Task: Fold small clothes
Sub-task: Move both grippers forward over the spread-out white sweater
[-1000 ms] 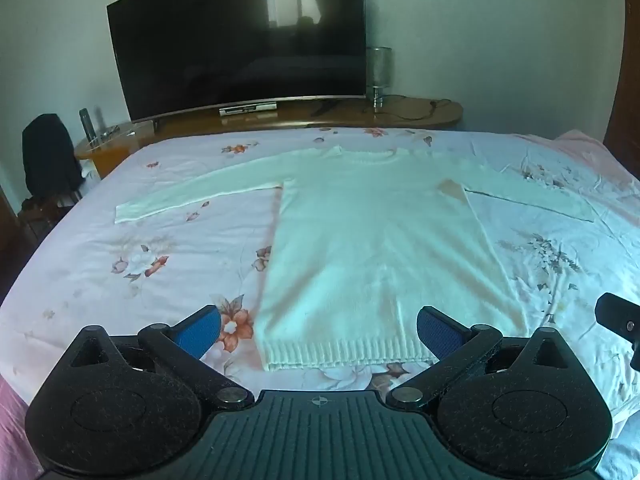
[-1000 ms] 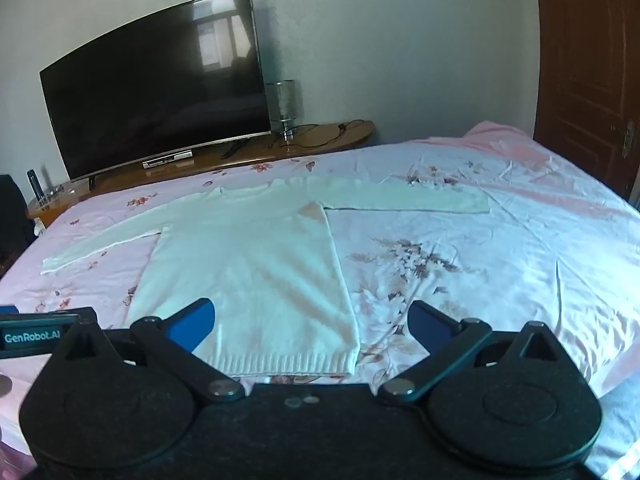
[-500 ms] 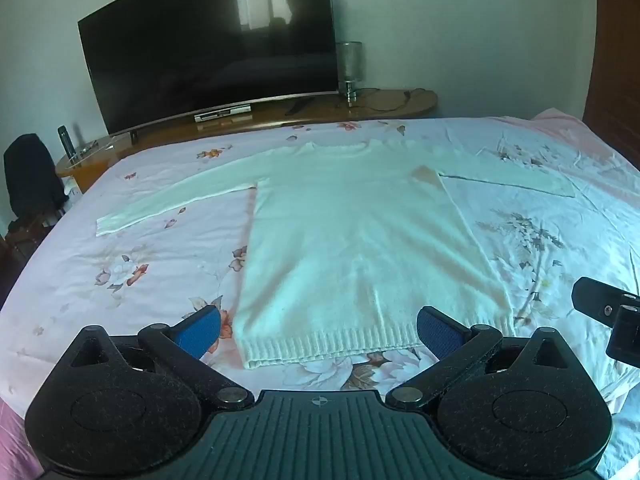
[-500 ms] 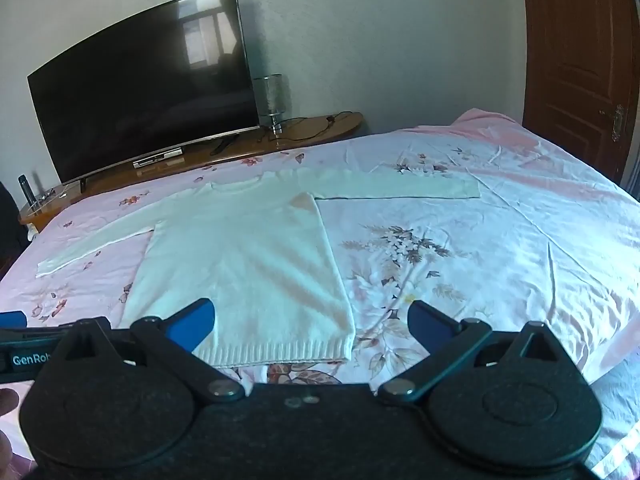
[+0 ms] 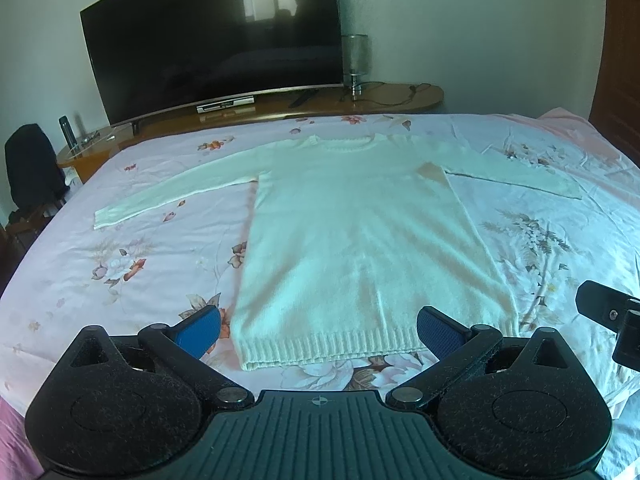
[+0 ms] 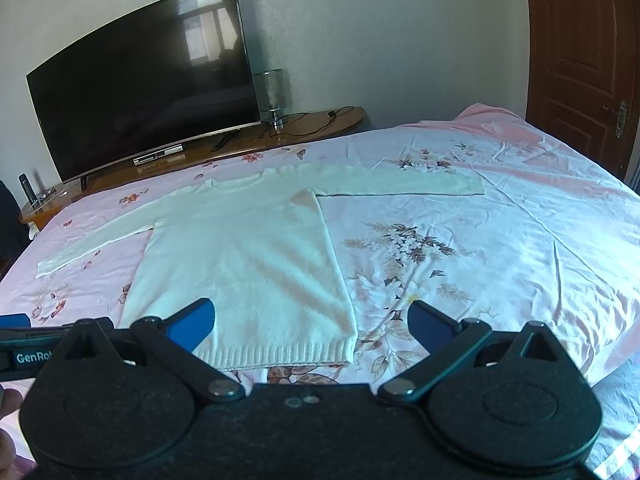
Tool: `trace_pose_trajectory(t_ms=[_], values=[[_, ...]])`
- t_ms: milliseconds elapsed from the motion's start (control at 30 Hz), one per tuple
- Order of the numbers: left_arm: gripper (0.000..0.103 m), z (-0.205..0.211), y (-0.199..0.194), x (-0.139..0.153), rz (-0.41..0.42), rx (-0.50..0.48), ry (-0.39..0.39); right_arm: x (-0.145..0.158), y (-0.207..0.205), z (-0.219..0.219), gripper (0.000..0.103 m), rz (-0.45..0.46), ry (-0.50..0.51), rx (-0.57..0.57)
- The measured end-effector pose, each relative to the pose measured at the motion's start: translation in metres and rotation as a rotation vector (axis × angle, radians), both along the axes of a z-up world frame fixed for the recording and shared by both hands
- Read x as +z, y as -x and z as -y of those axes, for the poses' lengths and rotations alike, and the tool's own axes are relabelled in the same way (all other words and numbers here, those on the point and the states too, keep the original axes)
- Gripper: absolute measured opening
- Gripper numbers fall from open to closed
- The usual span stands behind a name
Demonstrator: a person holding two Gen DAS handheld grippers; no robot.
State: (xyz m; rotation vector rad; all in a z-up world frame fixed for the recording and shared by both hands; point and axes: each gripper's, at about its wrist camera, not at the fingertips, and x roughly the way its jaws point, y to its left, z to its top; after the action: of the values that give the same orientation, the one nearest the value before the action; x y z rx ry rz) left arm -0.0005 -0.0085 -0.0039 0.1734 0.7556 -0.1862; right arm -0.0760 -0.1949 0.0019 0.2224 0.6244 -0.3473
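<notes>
- White knit sweater (image 5: 360, 240) is laid out flat on the bed (image 5: 120, 280), on the pink floral sheet, both sleeves stretched out to the sides.
- Left gripper (image 5: 318, 330) sits right at the near edge of the bed, just short of the ribbed hem. Its blue pads (image 5: 198, 330) are spread wide with nothing between them, and the hem pretty much fills the gap in that view.
- Right gripper (image 6: 310, 326) is also wide open and holding nothing. From its camera the sweater (image 6: 244, 264) sits left of centre, with the hem's right corner landing between the fingers.
- Sweater's long axis runs straight away from both grippers: hem nearest, neckline at the far end pointing toward the TV (image 5: 212, 40) on the wooden stand (image 5: 360, 106).
- Sleeves run crosswise, the left one angled a bit back toward the grippers.
- Wooden door (image 6: 580, 60) is off to the right.
</notes>
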Motion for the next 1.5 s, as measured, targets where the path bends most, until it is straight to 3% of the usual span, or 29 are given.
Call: trace_pose_trajectory(t_ms=[1500], values=[[0.103,0.008,-0.049,-0.003,-0.009,0.036,0.001,-0.001,-0.041,0.015,0.103,-0.020,0.013,-0.008]])
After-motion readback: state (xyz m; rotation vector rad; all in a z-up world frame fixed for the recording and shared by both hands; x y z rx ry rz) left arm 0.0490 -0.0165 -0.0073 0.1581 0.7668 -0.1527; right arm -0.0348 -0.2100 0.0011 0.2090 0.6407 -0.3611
